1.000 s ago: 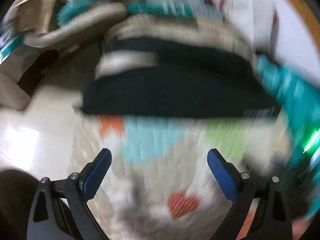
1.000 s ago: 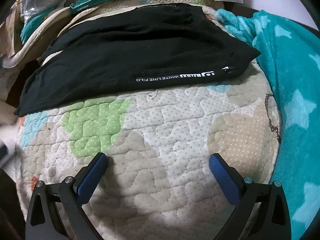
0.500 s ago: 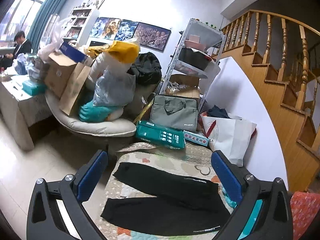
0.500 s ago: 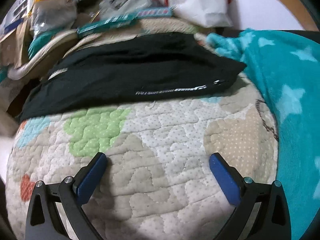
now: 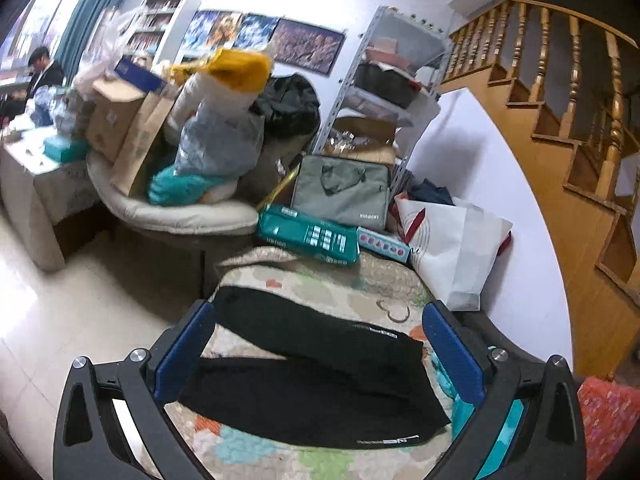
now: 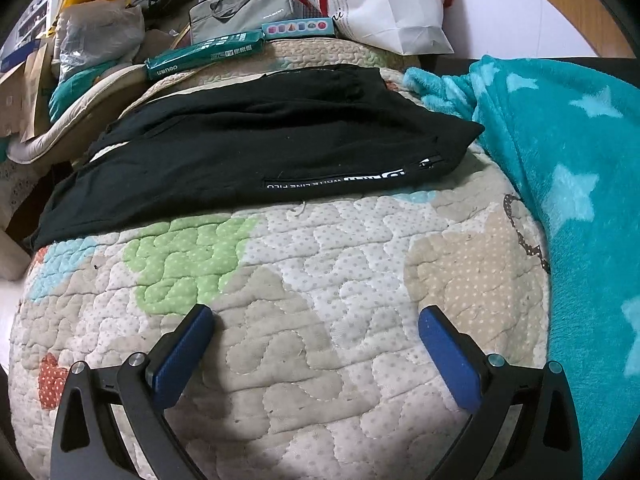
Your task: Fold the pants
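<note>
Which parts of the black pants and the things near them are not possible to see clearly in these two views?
- Black pants, left wrist view: the left leg ends sit behind the hand-held gripper's blue finger.
- Pants, right wrist view: the far leg is mostly hidden by the near one.
- Printed strip: too small to read.
- Teal blanket: cut off by the right edge.

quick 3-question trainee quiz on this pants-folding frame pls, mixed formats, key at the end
1. True or false: the left gripper is clamped on the black pants.
2. Multiple choice: what lies just right of the pants in the right wrist view? A) a teal star blanket B) a red pillow C) a wooden tray
3. Fill in: the pants lie on a patterned ____.

Key: 1 false, its jaws stand open and empty above them, as do those of the right gripper; 2 A; 3 quilt.
</note>
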A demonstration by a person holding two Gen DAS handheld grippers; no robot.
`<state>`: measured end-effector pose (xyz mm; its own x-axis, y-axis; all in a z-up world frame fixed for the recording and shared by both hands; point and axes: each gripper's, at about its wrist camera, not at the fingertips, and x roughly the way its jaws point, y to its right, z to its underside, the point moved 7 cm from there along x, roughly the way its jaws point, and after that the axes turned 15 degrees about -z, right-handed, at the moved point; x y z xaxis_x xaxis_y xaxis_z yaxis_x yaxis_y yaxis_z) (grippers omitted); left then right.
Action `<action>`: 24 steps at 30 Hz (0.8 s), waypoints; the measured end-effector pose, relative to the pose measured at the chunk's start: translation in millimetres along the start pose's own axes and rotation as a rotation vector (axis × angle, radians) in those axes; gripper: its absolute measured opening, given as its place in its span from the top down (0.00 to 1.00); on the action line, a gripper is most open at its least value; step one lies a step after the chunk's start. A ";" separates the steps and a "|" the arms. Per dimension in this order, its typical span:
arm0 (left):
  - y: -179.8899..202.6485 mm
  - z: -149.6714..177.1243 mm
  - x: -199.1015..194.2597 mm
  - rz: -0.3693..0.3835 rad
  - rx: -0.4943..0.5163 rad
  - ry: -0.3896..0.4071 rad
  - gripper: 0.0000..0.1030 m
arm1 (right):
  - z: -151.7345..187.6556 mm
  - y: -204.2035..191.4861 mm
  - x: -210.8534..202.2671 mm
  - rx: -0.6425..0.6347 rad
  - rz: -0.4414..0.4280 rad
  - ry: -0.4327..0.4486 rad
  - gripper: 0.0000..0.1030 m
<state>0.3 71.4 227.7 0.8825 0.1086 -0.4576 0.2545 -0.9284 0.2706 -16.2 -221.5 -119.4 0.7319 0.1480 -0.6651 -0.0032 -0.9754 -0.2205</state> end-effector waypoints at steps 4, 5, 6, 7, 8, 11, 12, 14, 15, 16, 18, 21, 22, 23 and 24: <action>-8.8 5.6 8.7 0.013 -0.037 -0.042 0.00 | -1.2 -1.3 0.8 0.001 0.000 -0.003 0.00; -12.6 5.8 9.3 0.017 -0.050 -0.045 0.00 | -1.2 -1.2 1.5 0.001 -0.001 -0.002 0.00; -16.2 5.3 10.3 0.030 -0.066 -0.048 0.00 | -0.9 -0.7 0.8 0.001 -0.001 -0.002 0.00; -19.4 5.1 11.8 0.039 -0.087 -0.051 0.00 | -1.0 -1.2 1.3 0.001 -0.001 -0.002 0.00; -21.3 5.4 13.0 0.039 -0.103 -0.057 0.00 | -0.8 -0.8 1.0 0.001 -0.001 -0.002 0.00; -24.0 7.8 15.2 0.041 -0.125 -0.080 0.00 | -0.6 -0.6 0.7 0.001 0.000 -0.002 0.00; -22.1 6.2 14.6 0.037 -0.117 -0.067 0.00 | -0.5 -0.3 0.2 0.001 -0.001 -0.002 0.00; -22.7 4.7 17.0 0.026 -0.103 -0.061 0.00 | -0.5 -0.6 0.6 0.001 -0.001 -0.002 0.00; -23.8 4.4 19.3 0.028 -0.109 -0.073 0.00 | -0.5 -0.6 0.6 0.001 -0.001 -0.001 0.00; -25.4 4.4 19.7 0.035 -0.118 -0.082 0.00 | -0.2 0.1 -0.5 0.001 -0.001 -0.001 0.00; -27.9 4.0 21.6 0.037 -0.140 -0.097 0.00 | -0.3 -0.1 -0.2 0.001 -0.001 -0.002 0.00; -28.0 9.7 29.7 -0.026 -0.118 -0.161 0.00 | -0.2 -0.1 -0.3 0.001 -0.001 -0.001 0.00; -27.2 13.3 31.9 -0.021 -0.111 -0.187 0.00 | -0.1 0.2 -0.8 0.001 -0.001 -0.001 0.00; -23.0 20.0 36.0 0.028 -0.107 -0.241 0.00 | -0.3 -0.4 0.1 0.001 0.000 -0.001 0.00; -18.7 27.4 38.0 0.098 -0.112 -0.291 0.00 | -0.2 -0.1 -0.4 0.001 0.000 -0.001 0.00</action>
<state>18.2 83.2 182.0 0.7593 -0.1007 -0.6429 0.2295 -0.8830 0.4094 -16.3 -221.5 -119.0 0.7310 0.1486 -0.6660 -0.0033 -0.9752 -0.2212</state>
